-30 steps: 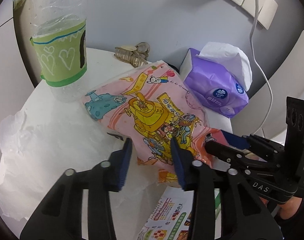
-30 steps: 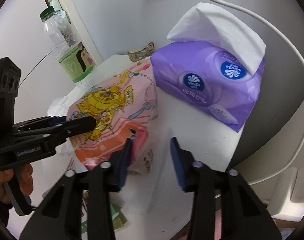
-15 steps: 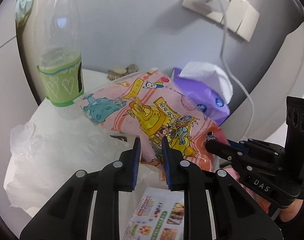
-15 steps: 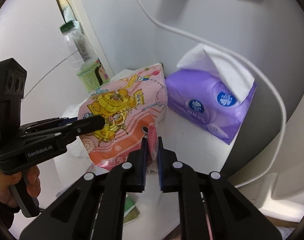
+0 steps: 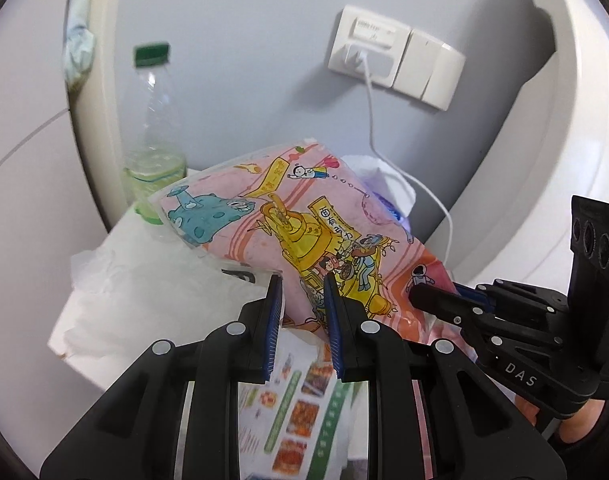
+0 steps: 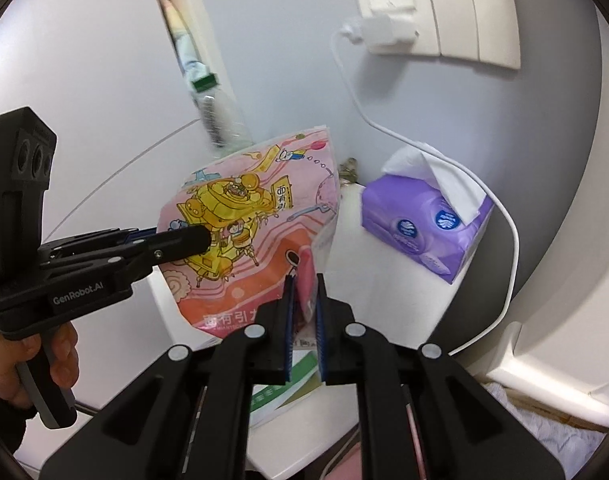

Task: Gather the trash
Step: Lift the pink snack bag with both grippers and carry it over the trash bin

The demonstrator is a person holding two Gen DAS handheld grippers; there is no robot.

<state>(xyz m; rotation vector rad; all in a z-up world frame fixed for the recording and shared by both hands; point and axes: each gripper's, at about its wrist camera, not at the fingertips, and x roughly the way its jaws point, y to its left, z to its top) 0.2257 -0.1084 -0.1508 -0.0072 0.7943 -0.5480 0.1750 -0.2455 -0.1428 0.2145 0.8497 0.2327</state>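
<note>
Gripping the pink cartoon-printed snack bag (image 5: 304,216) from two sides, both tools hold it raised above the white table (image 6: 384,264). The left hand-held gripper (image 5: 302,308) points downward at a slant, its blue pads closed on the bag's lower edge; its jaws narrowed moments ago onto the bag. The right hand-held gripper (image 6: 304,312) is angled down likewise, its pads nearly together and pinching the bag's bottom corner, having also just closed on it. In the right wrist view a person's hand (image 6: 28,364) grasps the left tool's handle at lower left. The bag tilts, its top corner toward the grey wall. A clear plastic bottle (image 5: 152,136) with a green cap stands upright behind the bag. A purple tissue pack (image 6: 424,228) lies on the table just right of the bag. A printed leaflet (image 5: 296,408) lies below the left tool's jaws
</note>
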